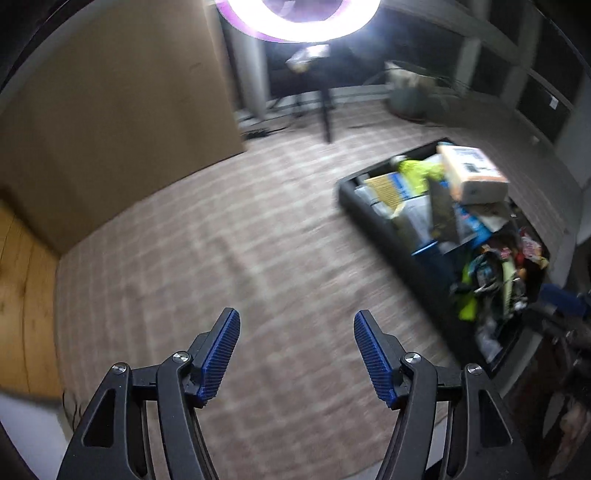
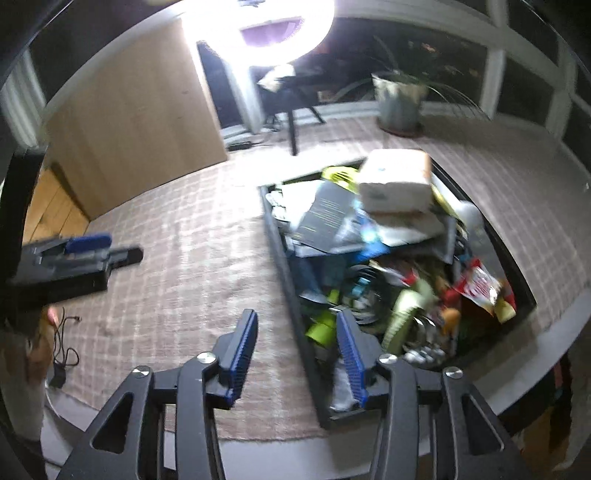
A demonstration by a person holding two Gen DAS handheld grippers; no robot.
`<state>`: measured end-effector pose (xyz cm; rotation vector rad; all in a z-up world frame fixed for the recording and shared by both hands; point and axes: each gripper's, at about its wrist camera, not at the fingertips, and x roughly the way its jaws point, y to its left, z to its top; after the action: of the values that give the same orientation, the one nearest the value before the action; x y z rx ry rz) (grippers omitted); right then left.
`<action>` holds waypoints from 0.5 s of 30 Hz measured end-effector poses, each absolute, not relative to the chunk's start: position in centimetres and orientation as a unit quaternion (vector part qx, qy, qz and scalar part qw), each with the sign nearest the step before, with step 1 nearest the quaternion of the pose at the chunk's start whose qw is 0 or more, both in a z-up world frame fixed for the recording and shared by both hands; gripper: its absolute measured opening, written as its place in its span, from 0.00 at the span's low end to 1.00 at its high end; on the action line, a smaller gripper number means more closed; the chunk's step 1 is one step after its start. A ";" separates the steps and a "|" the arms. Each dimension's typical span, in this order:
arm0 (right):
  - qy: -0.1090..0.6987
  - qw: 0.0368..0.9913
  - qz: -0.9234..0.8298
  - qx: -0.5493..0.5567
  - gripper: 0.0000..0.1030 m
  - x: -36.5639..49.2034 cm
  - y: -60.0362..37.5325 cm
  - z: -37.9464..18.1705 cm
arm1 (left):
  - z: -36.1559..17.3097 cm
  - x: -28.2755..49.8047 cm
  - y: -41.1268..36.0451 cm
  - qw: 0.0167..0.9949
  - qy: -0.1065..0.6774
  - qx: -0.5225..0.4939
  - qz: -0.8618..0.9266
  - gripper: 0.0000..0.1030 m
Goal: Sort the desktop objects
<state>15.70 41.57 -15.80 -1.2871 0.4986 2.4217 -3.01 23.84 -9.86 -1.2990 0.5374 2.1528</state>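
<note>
Setting: a dim room, both views blurred, with a pale checked rug [image 1: 229, 236] covering the floor.
Black tray: a long, shallow black tray [image 2: 286, 266] lies on the rug, right of centre in both wrist views, crammed with loose items.
Tray, far end: a cream cardboard box [image 2: 397, 181] with a printed label sits on top of the heap, tilted. Beside it lie a dark grey booklet [image 2: 325, 218] with fine pale lettering, white papers, and something lime green [image 1: 421, 173].
Tray, near end: a jumble of small bright things, including a red and white packet [image 2: 480, 284], lime green pieces, blue scraps and dark cables. Individual items here are too blurred to name.
Left gripper: the left gripper [image 1: 297, 354] hangs over bare rug, well left of the tray. Its blue ribbed pads stand wide apart with nothing between them.
Right gripper: the right gripper [image 2: 297, 360] hangs above the tray's near left edge. Its blue pads are parted, and nothing is gripped; the tray rim and rug show through the gap.
Left gripper from the right view: it appears at the far left edge [image 2: 79, 251], dark with a blue pad, over the rug.
Background: a bright ring light [image 1: 295, 18] on a black stand glares at the top. A potted plant [image 2: 400, 99] stands by the window frames, and a tan panel [image 1: 110, 122] fills the left.
Floor cable: a thin black cable [image 2: 62, 343] lies coiled on the rug at lower left.
</note>
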 end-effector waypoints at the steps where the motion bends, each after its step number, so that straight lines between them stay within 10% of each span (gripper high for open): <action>1: 0.170 0.173 0.858 -0.453 0.47 15.3 41.0 -15.7 | -9.9 -3.0 22.5 0.268 0.197 -0.484 0.809 0.66; 15: 0.132 0.136 0.876 -0.444 0.65 10.2 33.5 -15.8 | -7.5 -0.9 7.5 0.167 0.123 -0.460 0.864 0.85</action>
<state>10.23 33.50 -15.81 -1.2869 0.3822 2.5364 -0.85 7.55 -7.53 -1.3085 0.3488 2.4587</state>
